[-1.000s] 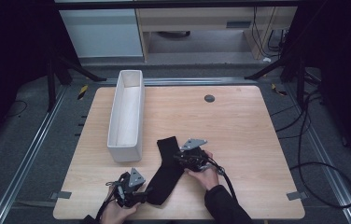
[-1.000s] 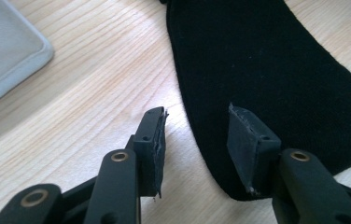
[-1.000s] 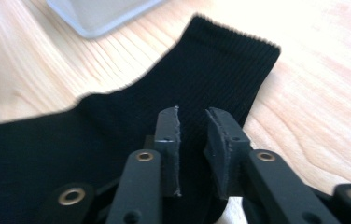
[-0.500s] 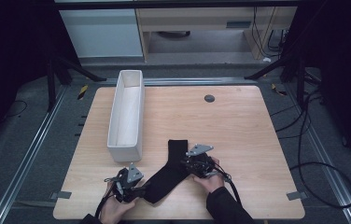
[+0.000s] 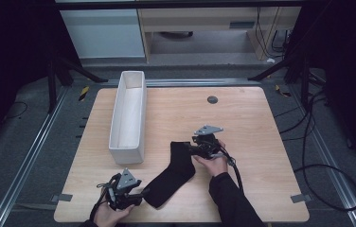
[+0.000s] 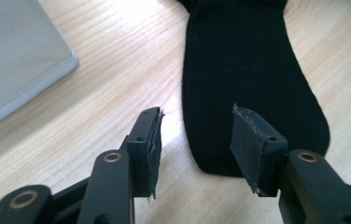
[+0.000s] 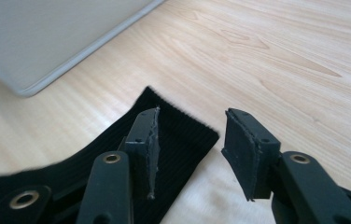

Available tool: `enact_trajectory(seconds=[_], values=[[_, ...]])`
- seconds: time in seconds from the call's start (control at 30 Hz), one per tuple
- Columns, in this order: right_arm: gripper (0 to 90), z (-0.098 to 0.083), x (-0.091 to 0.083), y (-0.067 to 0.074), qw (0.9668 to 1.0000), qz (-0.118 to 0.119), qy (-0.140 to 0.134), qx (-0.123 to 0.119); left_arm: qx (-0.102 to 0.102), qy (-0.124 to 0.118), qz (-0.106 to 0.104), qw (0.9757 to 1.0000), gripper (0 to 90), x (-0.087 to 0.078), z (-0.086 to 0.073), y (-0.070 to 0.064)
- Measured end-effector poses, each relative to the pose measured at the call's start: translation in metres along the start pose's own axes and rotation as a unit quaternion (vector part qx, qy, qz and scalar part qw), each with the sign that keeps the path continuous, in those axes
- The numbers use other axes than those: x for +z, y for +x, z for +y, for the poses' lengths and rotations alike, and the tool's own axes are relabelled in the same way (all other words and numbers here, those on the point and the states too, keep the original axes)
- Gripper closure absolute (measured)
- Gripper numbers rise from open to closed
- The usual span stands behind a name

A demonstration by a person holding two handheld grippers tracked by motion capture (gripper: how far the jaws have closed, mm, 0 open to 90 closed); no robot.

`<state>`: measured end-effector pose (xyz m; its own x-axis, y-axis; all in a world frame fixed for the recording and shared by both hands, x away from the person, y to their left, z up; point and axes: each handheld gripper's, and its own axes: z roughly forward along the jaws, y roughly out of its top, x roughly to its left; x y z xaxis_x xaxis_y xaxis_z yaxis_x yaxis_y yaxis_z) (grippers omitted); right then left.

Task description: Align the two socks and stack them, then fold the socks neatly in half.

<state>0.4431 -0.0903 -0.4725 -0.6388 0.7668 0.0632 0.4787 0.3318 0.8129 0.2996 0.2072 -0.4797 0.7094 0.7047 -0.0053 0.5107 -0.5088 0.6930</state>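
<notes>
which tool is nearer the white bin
The left, narrowly. The left tool sits at the table's near edge, just below the white bin's near end. The right tool is off to the bin's right, beyond the black sock's cuff.

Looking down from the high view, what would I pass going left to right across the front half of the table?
Left gripper → black sock → right gripper. The white tray overlaps the left gripper sideways, so I leave it out.
</notes>
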Motion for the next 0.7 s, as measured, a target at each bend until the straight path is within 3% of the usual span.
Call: enact_trajectory(seconds=[0.27,0.4,0.57,0.63,0.7], values=[[51.6,0.000,0.036,-0.013,0.9994,-0.014,0.030,0.006,0.008,0.003,-0.006,0.9999,50.1,0.001,-0.002,-0.001],[53.1,-0.004,0.043,-0.017,0.9991,-0.003,0.032,0.027,0.007,-0.006,-0.006,0.9999,50.2,-0.001,-0.001,0.000],[60.5,-0.005,0.045,-0.018,0.9986,0.005,0.043,0.031,-0.002,-0.016,-0.014,0.9998,48.7,-0.008,0.000,0.003],[65.8,-0.005,0.045,-0.017,0.9979,0.014,0.046,0.043,0.000,-0.014,-0.018,0.9998,48.3,-0.010,-0.001,0.002],[70.2,-0.005,0.046,-0.015,0.9979,0.017,0.047,0.041,0.005,-0.005,-0.024,0.9997,48.0,-0.007,-0.002,-0.001]])
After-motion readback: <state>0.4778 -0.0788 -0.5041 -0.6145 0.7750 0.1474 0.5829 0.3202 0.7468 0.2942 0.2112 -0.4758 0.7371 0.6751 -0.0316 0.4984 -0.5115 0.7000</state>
